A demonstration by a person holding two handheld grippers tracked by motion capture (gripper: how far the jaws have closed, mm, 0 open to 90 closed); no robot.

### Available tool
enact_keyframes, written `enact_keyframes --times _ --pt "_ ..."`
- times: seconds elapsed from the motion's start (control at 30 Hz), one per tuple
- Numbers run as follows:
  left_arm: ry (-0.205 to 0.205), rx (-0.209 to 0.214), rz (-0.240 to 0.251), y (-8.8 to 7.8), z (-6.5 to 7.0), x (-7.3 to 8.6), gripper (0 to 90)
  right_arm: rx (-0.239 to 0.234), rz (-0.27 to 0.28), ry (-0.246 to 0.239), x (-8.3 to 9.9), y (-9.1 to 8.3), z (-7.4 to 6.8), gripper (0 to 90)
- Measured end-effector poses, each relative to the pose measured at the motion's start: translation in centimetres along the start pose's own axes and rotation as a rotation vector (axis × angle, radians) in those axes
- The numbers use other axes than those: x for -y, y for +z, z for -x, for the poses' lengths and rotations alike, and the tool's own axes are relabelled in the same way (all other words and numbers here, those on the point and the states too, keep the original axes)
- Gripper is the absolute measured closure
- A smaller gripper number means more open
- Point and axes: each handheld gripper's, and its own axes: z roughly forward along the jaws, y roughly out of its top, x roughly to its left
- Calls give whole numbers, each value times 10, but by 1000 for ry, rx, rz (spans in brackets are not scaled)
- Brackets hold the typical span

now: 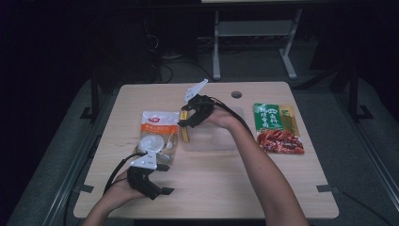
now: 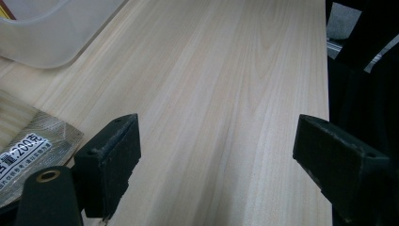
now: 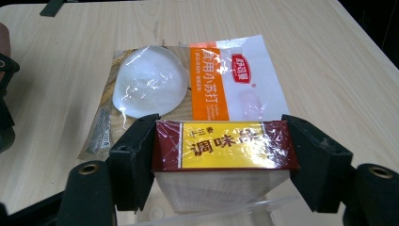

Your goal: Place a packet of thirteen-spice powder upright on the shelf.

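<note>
Table point(image 1: 282, 188) is showing matt pale wood grain; box point(image 3: 226, 146) is wearing glossy film wrap; tub point(image 2: 42, 33) is appearing translucent plastic.

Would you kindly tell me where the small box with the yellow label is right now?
The small box is clamped between the right gripper jaws, at the left edge of the clear plastic container, with the white-and-orange pouch lying just beyond it.

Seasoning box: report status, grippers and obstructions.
Right gripper shut on seasoning box, over the clear tub. Left gripper open, nothing between. Baking soda pouch lies beyond, apart.
</note>
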Motion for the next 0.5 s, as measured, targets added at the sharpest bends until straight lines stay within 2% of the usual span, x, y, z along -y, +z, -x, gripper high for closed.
enact_keyframes --times 0.1,0.2,0.3,0.43,0.5 --pt "0 0 -3 0 0 0 152 2 -7 10 0 0 0 296" --pt "-6 -3 -6 1 0 0 151 9 -1 47 -1 -4 0 243" --pt "-14 -9 -3 1 0 0 151 21 10 57 -2 -13 0 212" --pt "-4 -11 -13 1 -1 0 150 38 12 71 0 -26 -2 189" --pt "-18 -11 -7 2 0 0 149 49 15 95 2 -34 -5 191"
